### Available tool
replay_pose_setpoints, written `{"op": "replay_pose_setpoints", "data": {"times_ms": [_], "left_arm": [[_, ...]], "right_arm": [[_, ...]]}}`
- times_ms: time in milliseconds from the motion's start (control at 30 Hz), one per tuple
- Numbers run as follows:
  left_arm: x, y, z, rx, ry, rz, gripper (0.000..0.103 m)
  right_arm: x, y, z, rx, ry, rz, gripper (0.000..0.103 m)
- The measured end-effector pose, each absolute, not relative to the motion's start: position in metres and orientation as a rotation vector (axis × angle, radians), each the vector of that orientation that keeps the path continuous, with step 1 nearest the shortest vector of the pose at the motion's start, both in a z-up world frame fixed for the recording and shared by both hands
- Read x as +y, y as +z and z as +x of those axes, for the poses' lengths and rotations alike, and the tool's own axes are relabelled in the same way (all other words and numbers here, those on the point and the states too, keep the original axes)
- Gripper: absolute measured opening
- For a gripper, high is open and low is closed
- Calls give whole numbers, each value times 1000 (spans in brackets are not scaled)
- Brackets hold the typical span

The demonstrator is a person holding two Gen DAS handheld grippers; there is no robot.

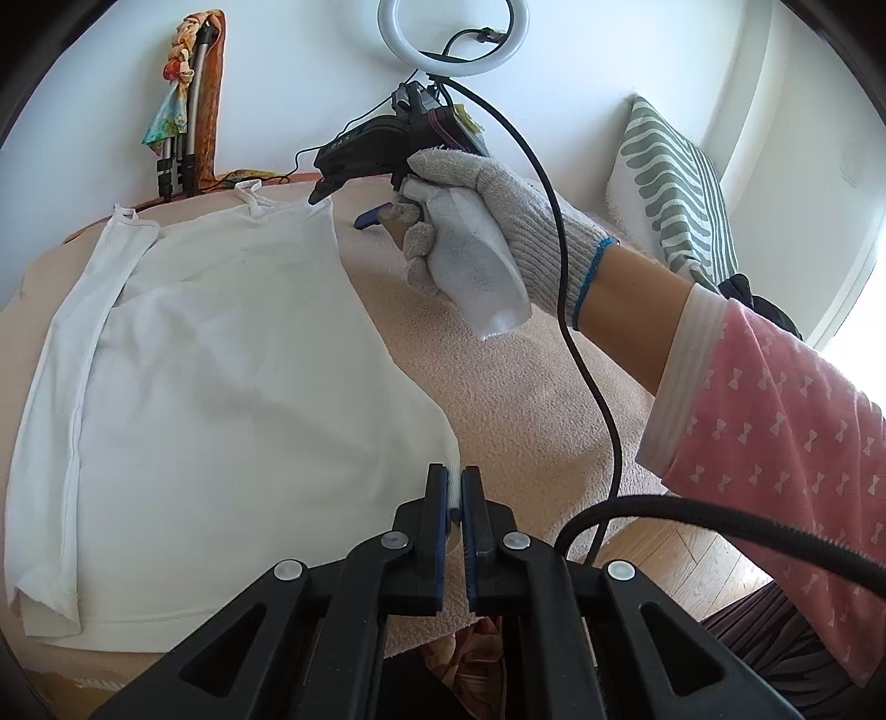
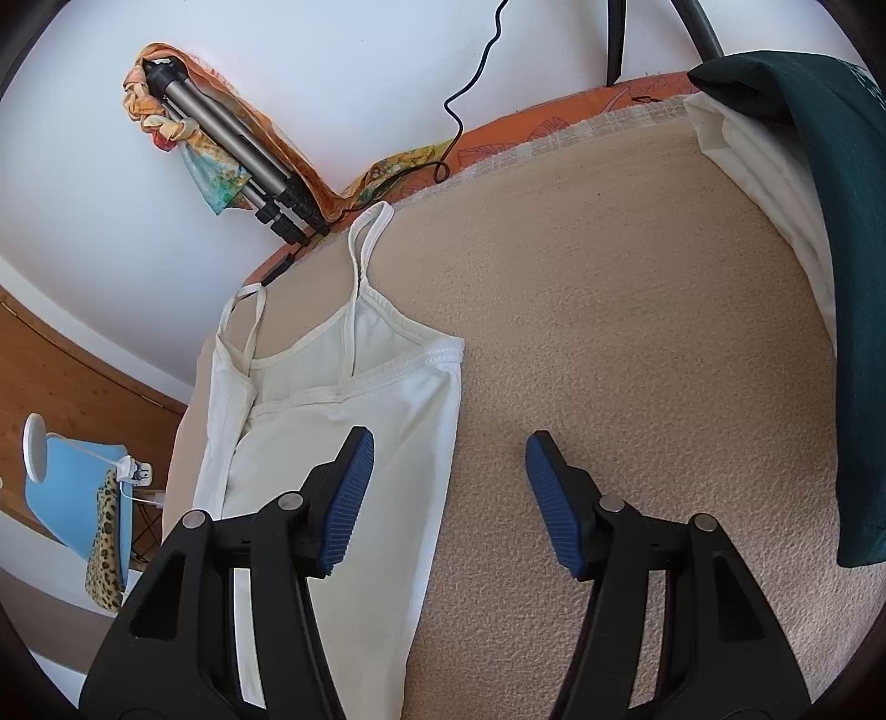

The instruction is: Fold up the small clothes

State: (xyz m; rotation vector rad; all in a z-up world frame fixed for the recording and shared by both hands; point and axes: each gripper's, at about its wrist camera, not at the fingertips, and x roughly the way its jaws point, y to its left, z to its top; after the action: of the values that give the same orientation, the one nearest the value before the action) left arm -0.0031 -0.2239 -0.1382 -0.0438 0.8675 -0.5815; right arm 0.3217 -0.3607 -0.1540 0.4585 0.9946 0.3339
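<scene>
Left gripper [image 1: 454,487] pinching camisole [image 1: 232,354] hem, right gripper [image 2: 448,498] agape

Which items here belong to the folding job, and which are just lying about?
In the job:
- white camisole
- left gripper, shut on its hem corner
- right gripper, open over its top edge

Lying about:
- tripod
- ring light
- striped pillow
- dark green cloth

1. A white strappy top [image 1: 232,354] lies flat on beige terry cloth, filling the frame's left half.
2. Its left side is folded inward.
3. Its thin straps [image 2: 360,260] point toward the upper left.
</scene>
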Motion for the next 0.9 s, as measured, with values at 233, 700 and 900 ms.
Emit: {"op": "replay_pose_setpoints", "data": {"times_ms": [233,700,900], "left_arm": [[-214,-137,-3,870,-581,-106,2],[-145,-128,-11,832,-516,-275,2],[-104,-133,-10,840,-458,-361,2]], "right_arm": [[-344,-154,329,1007,354,453,8],[-288,-103,328,993,297,331,4],[-241,-100,337,1006,288,267,4]]}}
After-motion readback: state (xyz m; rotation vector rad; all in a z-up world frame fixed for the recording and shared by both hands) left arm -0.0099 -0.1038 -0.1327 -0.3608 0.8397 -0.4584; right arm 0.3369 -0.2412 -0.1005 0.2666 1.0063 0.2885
